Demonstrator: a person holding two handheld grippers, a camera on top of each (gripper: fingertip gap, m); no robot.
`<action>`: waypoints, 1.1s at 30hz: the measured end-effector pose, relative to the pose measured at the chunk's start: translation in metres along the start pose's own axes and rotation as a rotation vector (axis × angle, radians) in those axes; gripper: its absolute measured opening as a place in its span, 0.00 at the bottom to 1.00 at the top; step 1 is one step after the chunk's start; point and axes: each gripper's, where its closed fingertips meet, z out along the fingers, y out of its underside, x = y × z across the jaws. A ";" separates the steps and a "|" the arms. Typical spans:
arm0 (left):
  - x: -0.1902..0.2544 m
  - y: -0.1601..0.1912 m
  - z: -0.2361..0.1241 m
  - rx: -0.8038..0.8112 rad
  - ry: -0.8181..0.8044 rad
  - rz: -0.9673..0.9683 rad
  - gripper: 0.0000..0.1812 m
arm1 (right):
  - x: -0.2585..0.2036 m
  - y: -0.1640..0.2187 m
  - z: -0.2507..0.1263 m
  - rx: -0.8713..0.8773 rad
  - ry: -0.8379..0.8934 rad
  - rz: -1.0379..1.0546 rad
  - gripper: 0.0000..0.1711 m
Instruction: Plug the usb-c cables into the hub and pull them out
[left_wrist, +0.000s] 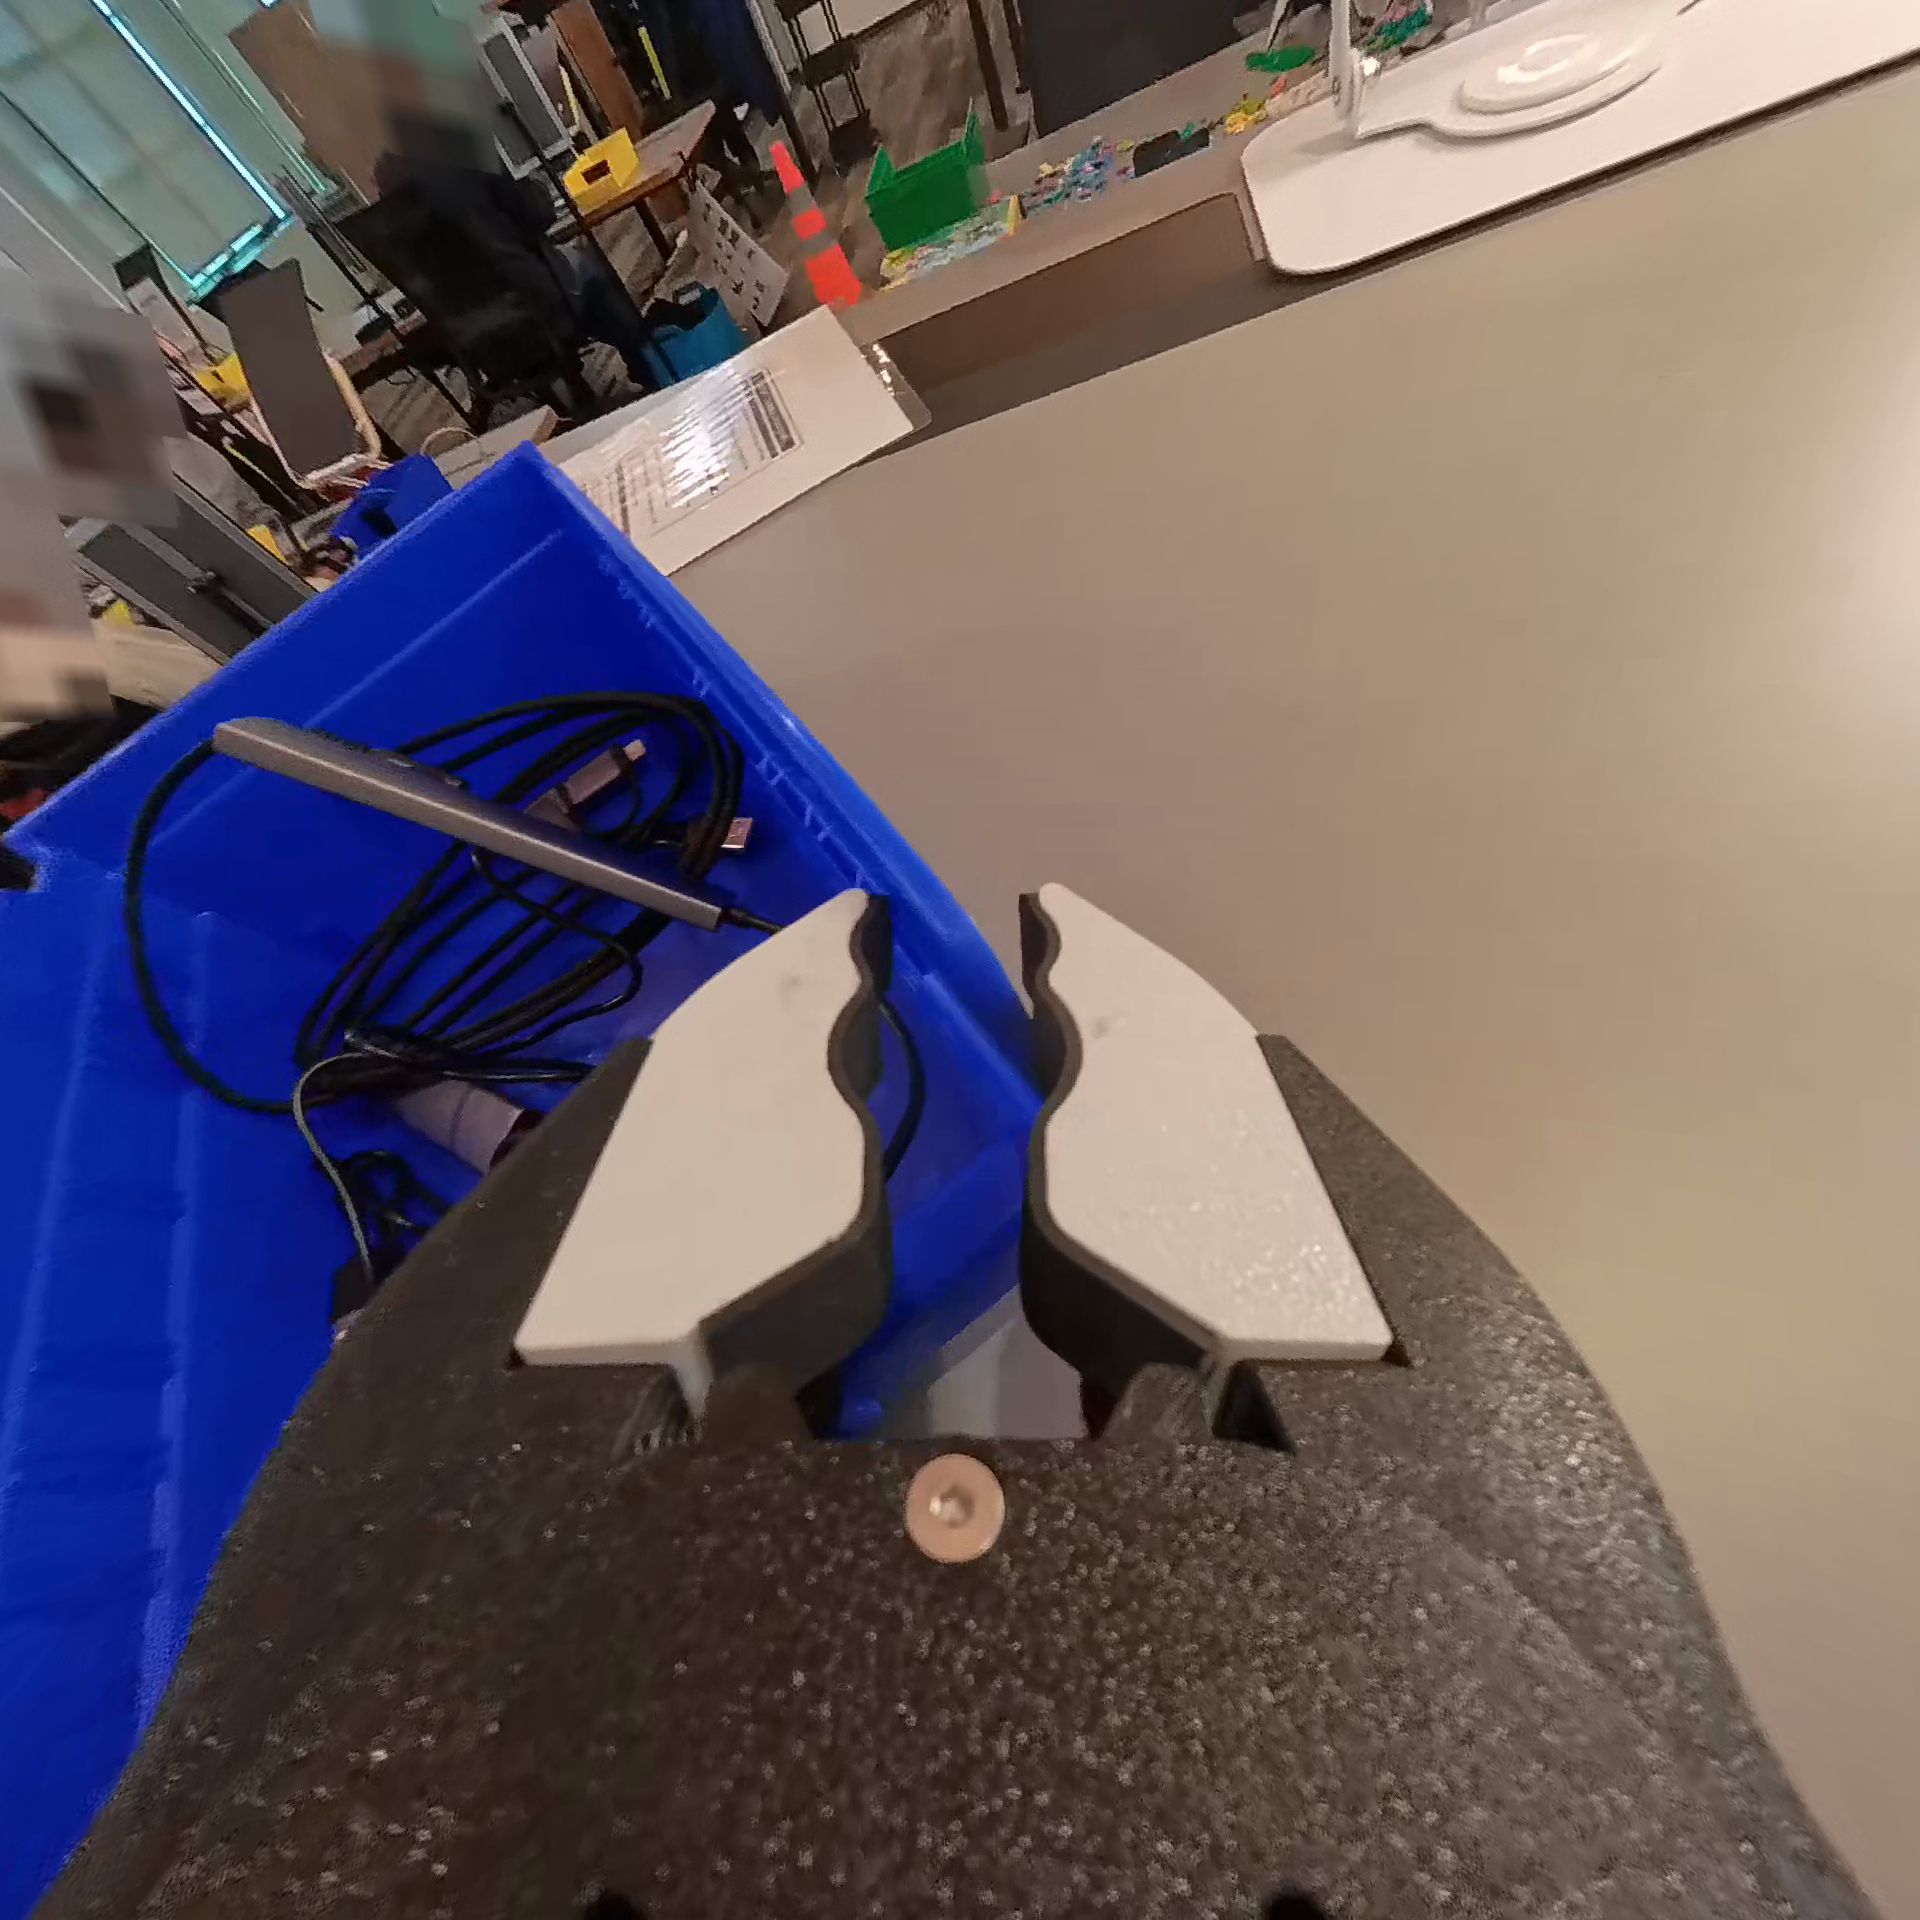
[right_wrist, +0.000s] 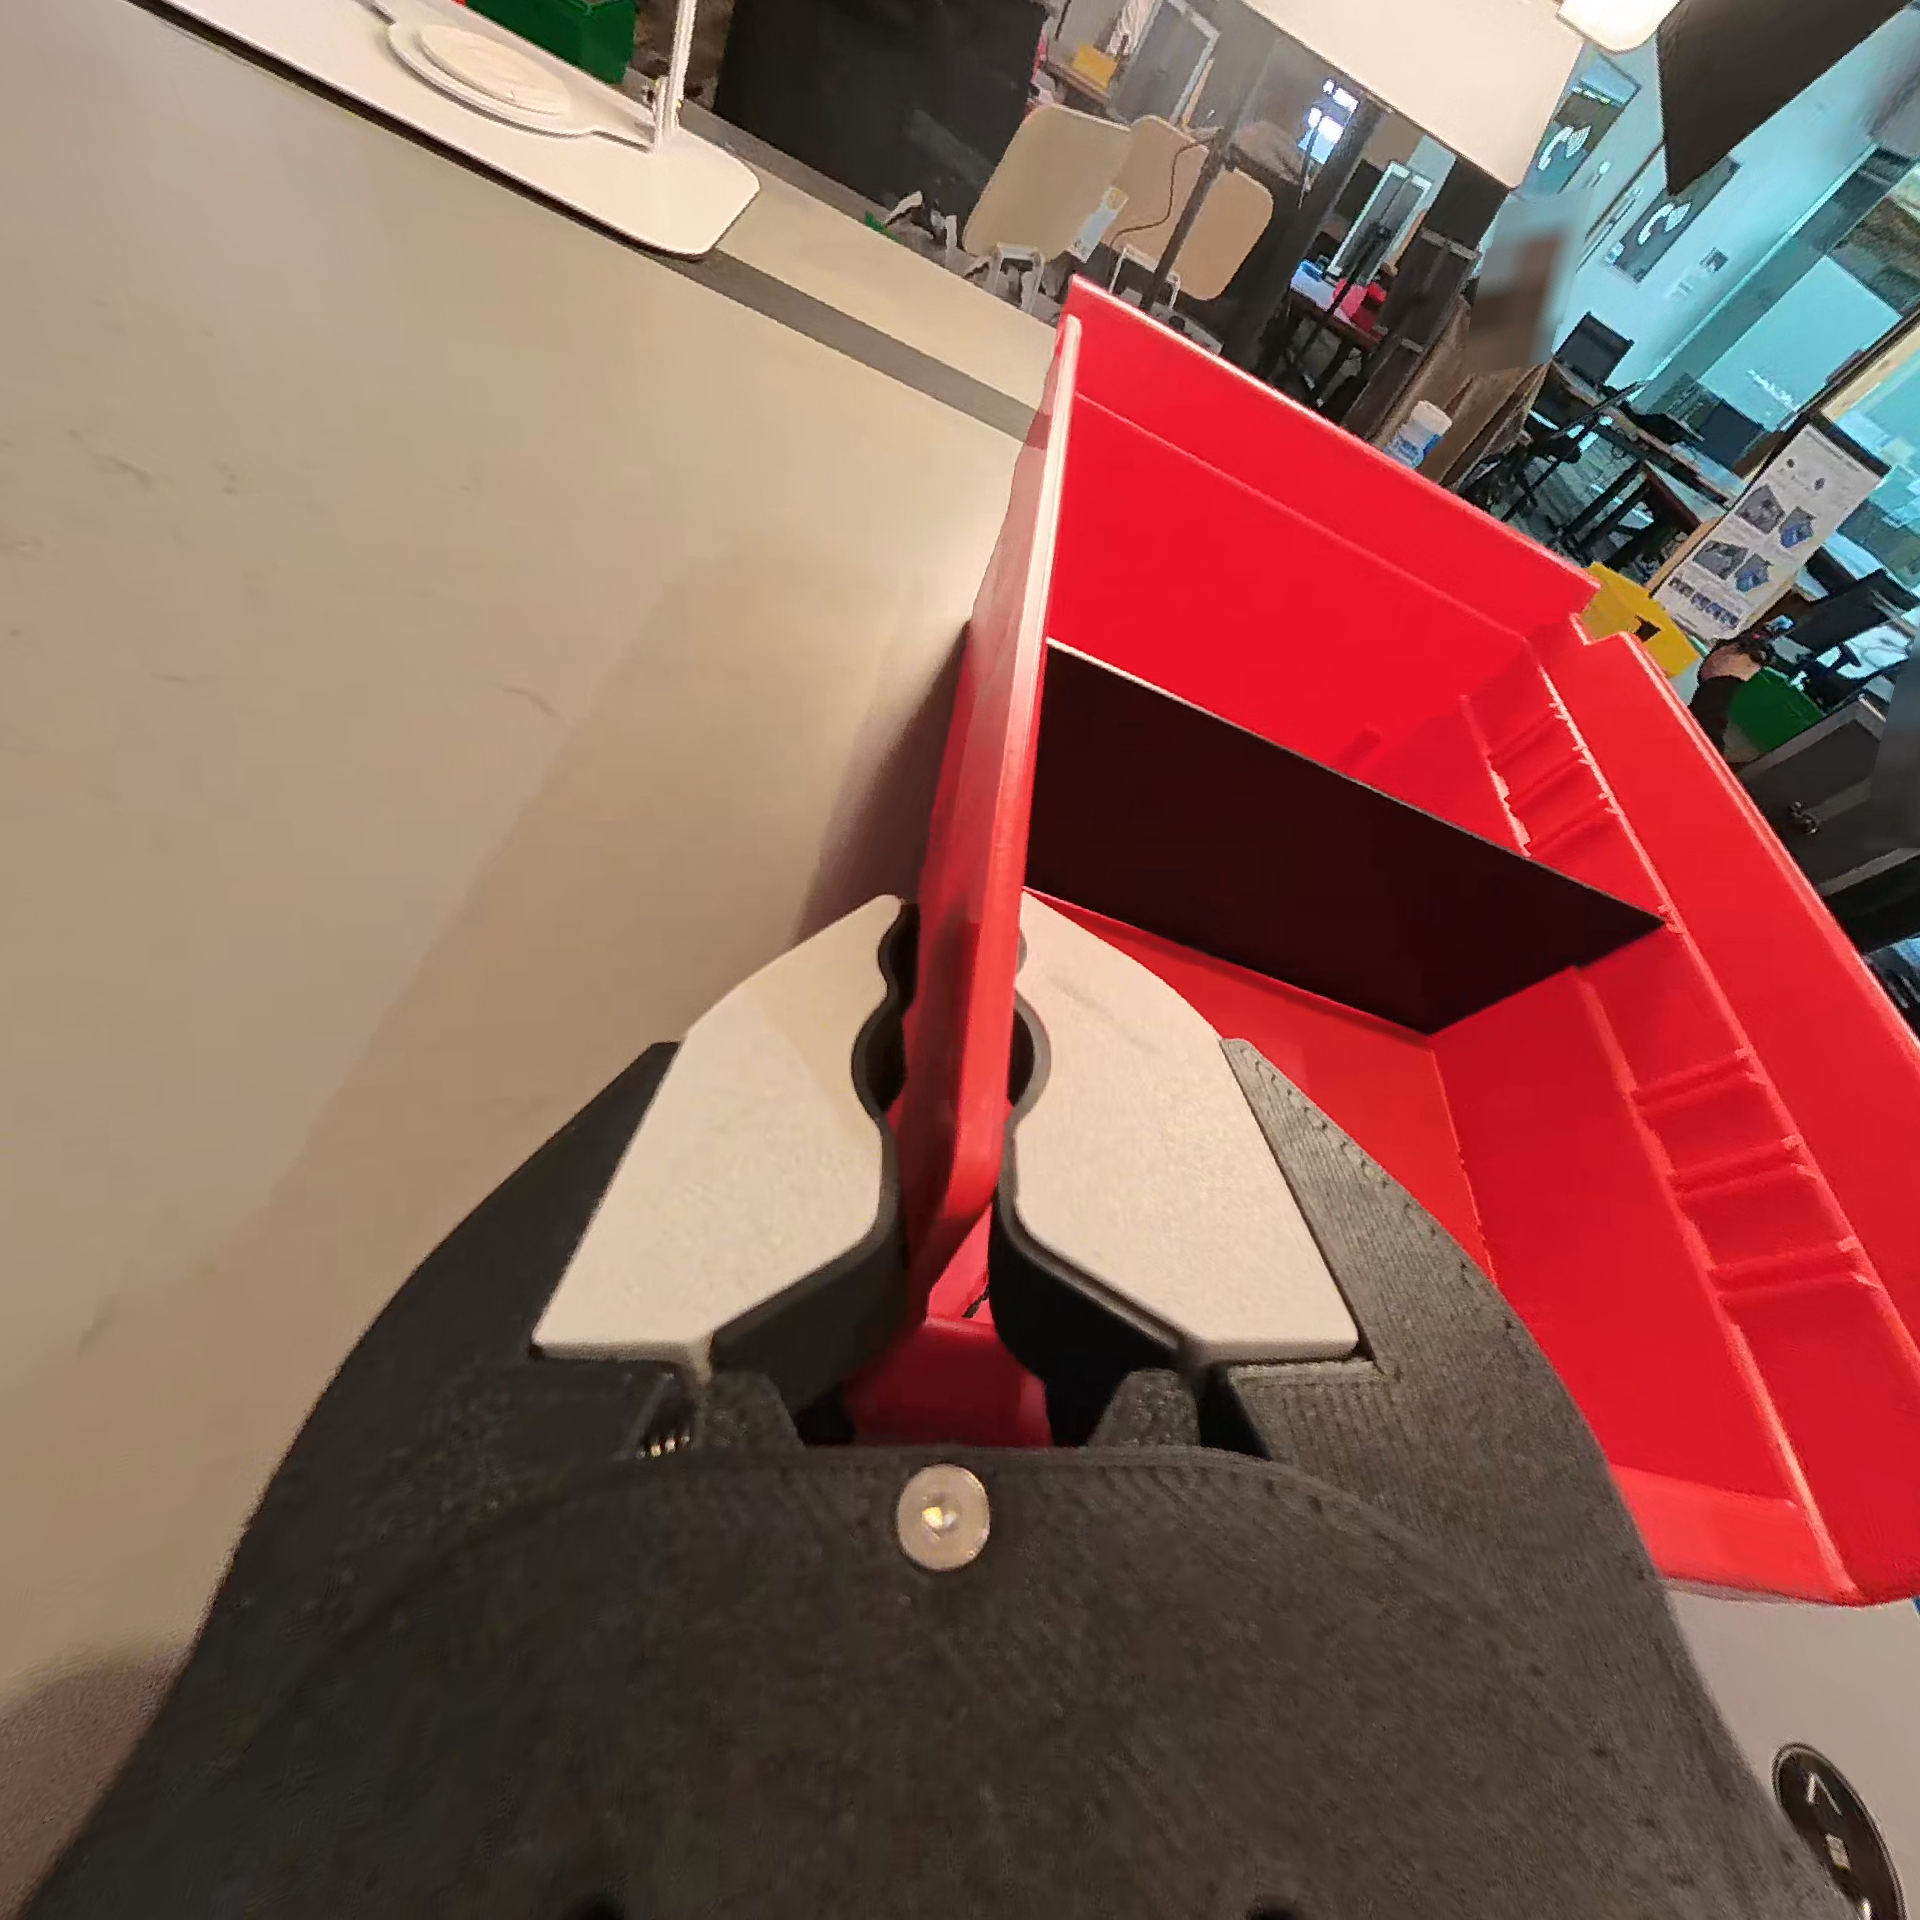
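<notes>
A blue bin (left_wrist: 727, 665) at the left holds a slim grey hub (left_wrist: 468, 821) lying across a tangle of black usb-c cables (left_wrist: 468, 987). My left gripper (left_wrist: 951, 914) is open over the bin's right wall, and the rim runs across the gap between the fingers. My right gripper (right_wrist: 961, 925) is shut on the left wall of a red bin (right_wrist: 1351, 582), which has a black divider (right_wrist: 1299, 842) across it. No hub or cable shows in the red bin.
The bins stand on a grey table (left_wrist: 1351, 727). A white flat base with a thin post (left_wrist: 1455, 187) lies at the far edge and also shows in the right wrist view (right_wrist: 623, 177). A bagged paper sheet (left_wrist: 748, 447) lies behind the blue bin. Left tips to right tips: about 45 cm.
</notes>
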 end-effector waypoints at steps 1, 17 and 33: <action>-0.003 0.003 -0.004 0.000 -0.007 0.014 0.13 | 0.001 0.000 0.001 0.003 -0.002 -0.001 0.07; -0.048 0.027 -0.031 0.014 -0.035 0.022 0.16 | 0.008 0.007 -0.001 -0.060 -0.057 -0.019 0.07; -0.081 0.043 -0.031 0.136 0.098 -0.025 0.03 | 0.014 0.009 0.002 -0.054 -0.115 -0.034 0.07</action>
